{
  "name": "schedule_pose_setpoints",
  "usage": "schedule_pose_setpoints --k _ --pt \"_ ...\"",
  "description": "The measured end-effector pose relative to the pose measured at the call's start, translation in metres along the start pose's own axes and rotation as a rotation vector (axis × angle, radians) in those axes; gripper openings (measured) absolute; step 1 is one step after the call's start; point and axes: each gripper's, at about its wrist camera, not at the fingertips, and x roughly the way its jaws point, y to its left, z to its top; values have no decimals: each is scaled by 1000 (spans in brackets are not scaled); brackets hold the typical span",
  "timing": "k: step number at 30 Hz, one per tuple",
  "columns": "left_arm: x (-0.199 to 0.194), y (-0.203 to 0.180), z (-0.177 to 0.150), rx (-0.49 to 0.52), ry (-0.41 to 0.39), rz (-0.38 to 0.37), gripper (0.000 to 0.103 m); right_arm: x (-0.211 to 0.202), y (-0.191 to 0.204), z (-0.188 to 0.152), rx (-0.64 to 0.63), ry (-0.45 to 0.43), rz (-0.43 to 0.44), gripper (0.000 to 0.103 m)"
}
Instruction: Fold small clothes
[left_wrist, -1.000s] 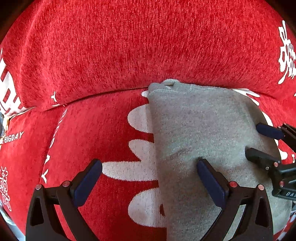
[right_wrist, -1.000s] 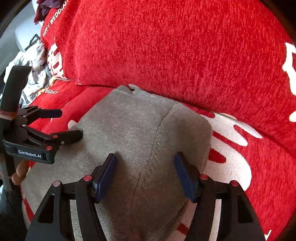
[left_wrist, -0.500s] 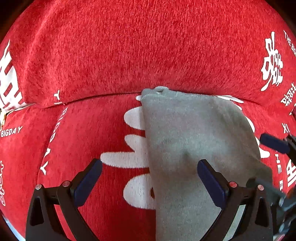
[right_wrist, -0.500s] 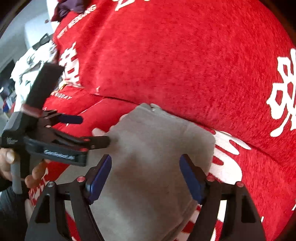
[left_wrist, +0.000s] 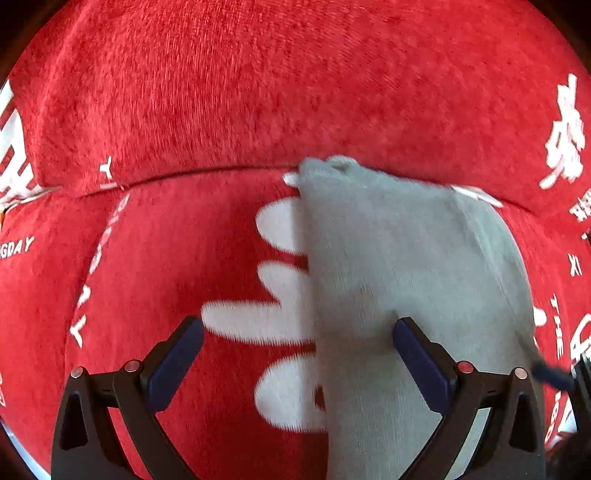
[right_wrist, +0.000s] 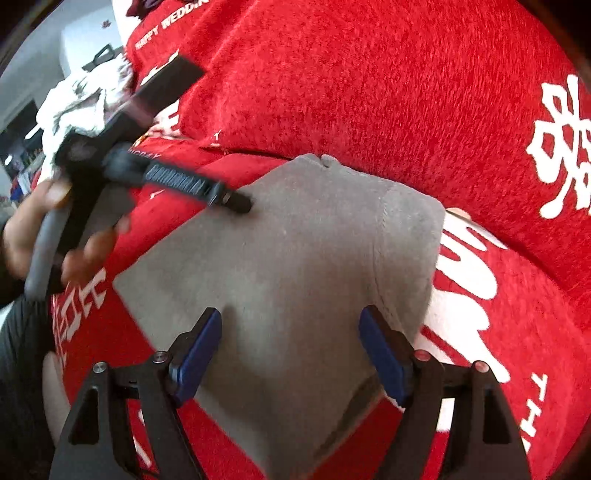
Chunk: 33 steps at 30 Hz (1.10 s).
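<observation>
A folded grey garment (left_wrist: 406, 280) lies flat on a red sofa seat with white lettering, its far end against the backrest. It also shows in the right wrist view (right_wrist: 306, 266). My left gripper (left_wrist: 295, 354) is open and empty above the garment's left edge. My right gripper (right_wrist: 291, 350) is open and empty above the garment's near part. In the right wrist view the left gripper (right_wrist: 236, 201) hovers at the garment's left side, held by a hand. A blurred fingertip of the right gripper shows at the right edge of the left wrist view.
The red backrest cushion (left_wrist: 295, 85) rises just behind the garment. A pile of white and dark clothes (right_wrist: 77, 103) lies at the sofa's far left end. Red seat (right_wrist: 517, 332) extends to the right of the garment.
Both grippers have lifted back from the garment and stayed open. The right gripper has slid out toward the right edge of the left view. The garment lies unmoved.
</observation>
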Motion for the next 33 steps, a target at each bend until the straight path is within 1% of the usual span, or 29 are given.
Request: schedule_pose_setpoints --k 3,4,6,8,9,11,12,13,14,15,16,18,19,21,22,23,25,27,31,33 --pt "17 -7 18 1 35 -17 103 -8 -7 11 28 -22 21 80" --pt "23 -12 25 14 41 -12 103 -7 -10 16 42 -39 26 81" --pt "34 -18 34 29 50 17 103 -5 -14 24 59 -52 33 81" --pt "55 -22 45 42 106 79 103 0 -15 30 61 -49 24 81" --pt "65 -20 51 33 131 73 103 3 -17 32 66 -46 21 81" --pt "70 -15 61 -5 144 46 103 6 -21 32 96 -42 21 81" --pt "68 -13 66 -13 149 45 103 6 -24 30 118 -42 21 81" --pt "63 -11 69 -13 135 53 103 4 -27 27 139 -43 21 81" --pt "51 -7 68 -12 89 63 103 3 -32 25 160 -46 21 81" --pt "41 -3 65 -11 59 48 103 1 -37 22 181 -49 22 81" --pt "30 3 58 -12 49 4 103 -1 -43 19 202 -53 25 82" --pt "17 14 41 -11 54 -72 103 -4 -57 15 247 -60 19 82" --pt "10 21 27 -3 60 -118 103 -6 -65 12 281 -63 15 82" --pt "3 26 7 13 71 -153 103 -8 -82 7 360 -74 41 83" --pt "1 27 0 11 74 -170 103 -7 -87 7 389 -75 52 83" --pt "0 27 -9 1 84 -204 103 -5 -92 6 420 -73 62 83" --pt "5 23 -18 -17 118 -251 103 0 -95 7 448 -66 79 83" --pt "10 8 -23 -8 132 -256 103 9 -92 10 455 -55 108 83" --pt "21 -12 -27 -23 165 -316 103 33 -89 11 474 -4 117 83" --pt "26 -24 -30 -21 162 -318 103 48 -90 8 506 34 133 83"
